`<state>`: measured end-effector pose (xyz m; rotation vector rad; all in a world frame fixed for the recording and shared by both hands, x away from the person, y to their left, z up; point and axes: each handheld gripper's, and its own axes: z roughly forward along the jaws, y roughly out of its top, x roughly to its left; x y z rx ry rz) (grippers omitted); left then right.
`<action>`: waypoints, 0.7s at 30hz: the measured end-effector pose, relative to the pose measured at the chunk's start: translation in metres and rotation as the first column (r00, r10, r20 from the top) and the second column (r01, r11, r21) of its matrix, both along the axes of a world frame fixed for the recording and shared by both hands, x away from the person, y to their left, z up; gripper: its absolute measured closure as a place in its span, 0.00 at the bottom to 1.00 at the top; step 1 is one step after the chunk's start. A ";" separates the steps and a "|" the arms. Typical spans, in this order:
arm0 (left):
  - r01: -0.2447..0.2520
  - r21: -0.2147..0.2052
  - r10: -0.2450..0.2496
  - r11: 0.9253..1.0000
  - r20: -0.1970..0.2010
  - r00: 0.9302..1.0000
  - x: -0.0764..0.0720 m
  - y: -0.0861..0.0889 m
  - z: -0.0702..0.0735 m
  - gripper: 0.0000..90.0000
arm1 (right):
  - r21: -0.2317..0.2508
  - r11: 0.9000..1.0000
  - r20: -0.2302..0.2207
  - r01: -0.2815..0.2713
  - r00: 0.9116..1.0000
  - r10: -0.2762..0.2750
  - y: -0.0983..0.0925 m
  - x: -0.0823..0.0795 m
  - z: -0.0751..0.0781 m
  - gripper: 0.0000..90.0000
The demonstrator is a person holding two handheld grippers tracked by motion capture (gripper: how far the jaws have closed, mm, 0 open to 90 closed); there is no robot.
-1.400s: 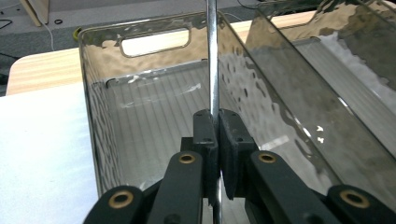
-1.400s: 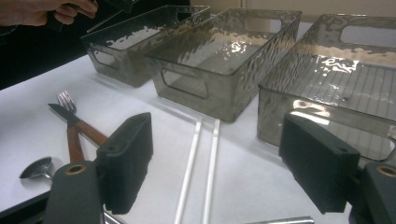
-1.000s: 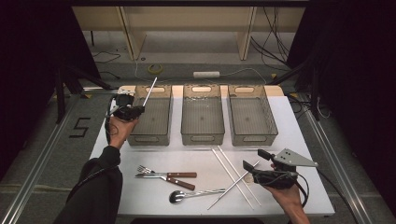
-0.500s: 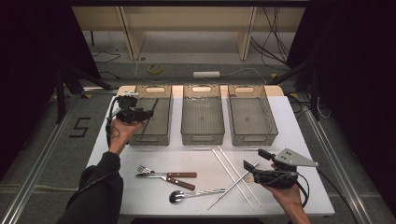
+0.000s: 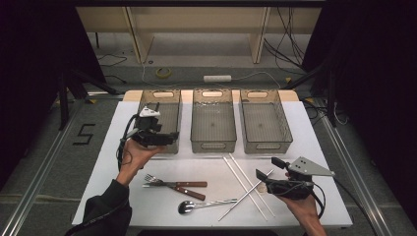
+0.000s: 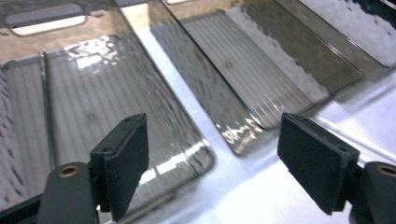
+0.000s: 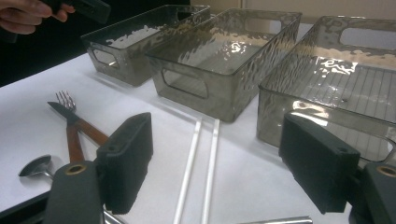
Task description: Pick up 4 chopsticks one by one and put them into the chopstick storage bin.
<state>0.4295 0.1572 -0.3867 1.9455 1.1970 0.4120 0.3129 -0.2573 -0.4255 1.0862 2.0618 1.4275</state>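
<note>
My left gripper point(image 5: 169, 137) hovers over the front end of the left clear bin point(image 5: 180, 120). Its jaws have just been opening and stand open with nothing between them. In the left gripper view the gripper point(image 6: 212, 126) looks down on that bin's ribbed floor point(image 6: 93, 88), where a thin white stick point(image 6: 46, 121) lies lengthwise. My right gripper point(image 5: 265, 168) is open and empty, low over the table's front right, beside two white chopsticks point(image 5: 243, 179) and a metal chopstick point(image 5: 243, 196). From the right gripper point(image 7: 215, 126), the white chopsticks point(image 7: 201, 154) lie just ahead.
The middle bin point(image 5: 212, 145) and right bin point(image 5: 268, 146) stand in a row with the left one. A fork point(image 5: 155, 179), a wooden-handled knife point(image 5: 184, 189) and a spoon point(image 5: 196, 204) lie at the front of the white table point(image 5: 314, 147).
The left gripper held a white stick over the left bin, let it go and opened. It has since drawn back toward the bin's front end. The right gripper has stayed put.
</note>
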 end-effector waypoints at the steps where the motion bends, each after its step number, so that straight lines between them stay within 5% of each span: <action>1: 0.001 0.000 -0.001 1.000 0.001 1.000 -0.003 -0.003 0.000 0.26 | -0.003 1.000 0.002 0.000 1.000 0.000 0.000 0.000 0.000 0.30; 21: 0.142 0.029 -0.141 0.989 -0.035 0.989 -0.057 -0.052 -0.019 0.21 | 0.002 1.000 -0.004 0.009 1.000 -0.009 -0.002 0.000 0.000 0.30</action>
